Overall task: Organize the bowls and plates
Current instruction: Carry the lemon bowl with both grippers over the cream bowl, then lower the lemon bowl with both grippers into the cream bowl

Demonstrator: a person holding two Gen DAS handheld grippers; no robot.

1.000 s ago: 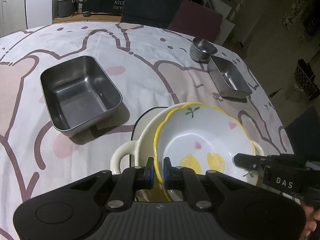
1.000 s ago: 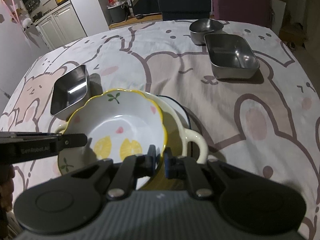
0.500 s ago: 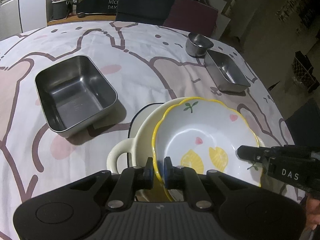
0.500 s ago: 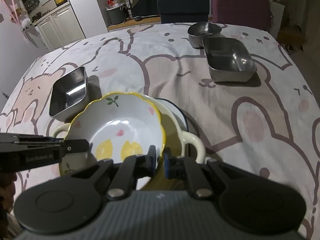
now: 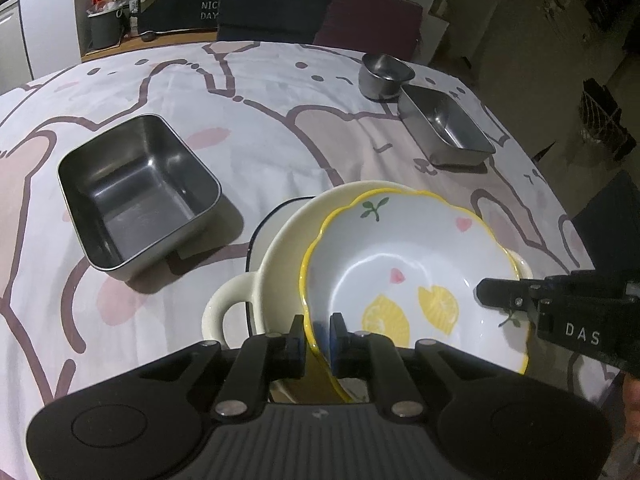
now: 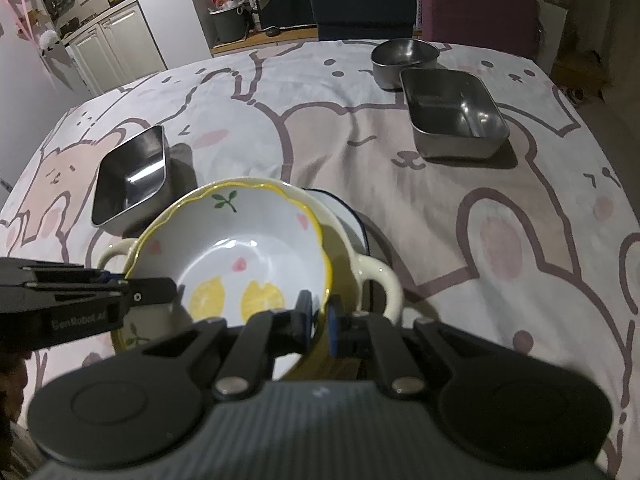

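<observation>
A white bowl with a wavy yellow rim and lemon pattern (image 5: 404, 264) (image 6: 236, 248) is held tilted above a cream two-handled pot (image 5: 256, 280) (image 6: 372, 276). My left gripper (image 5: 318, 334) is shut on the bowl's left rim. My right gripper (image 6: 318, 318) is shut on its right rim. Each gripper shows in the other's view, the right one (image 5: 500, 294) and the left one (image 6: 160, 290). A blue-rimmed plate (image 6: 352, 216) lies under the pot.
A deep square steel tray (image 5: 136, 192) (image 6: 132, 176) stands left of the pot. A rectangular steel tray (image 5: 444, 128) (image 6: 452, 120) and a small steel bowl (image 5: 384, 74) (image 6: 400, 60) stand at the far right. Chairs stand behind the table.
Both grippers have lifted the lemon bowl slightly up from the cream pot and keep their hold on its rim.
</observation>
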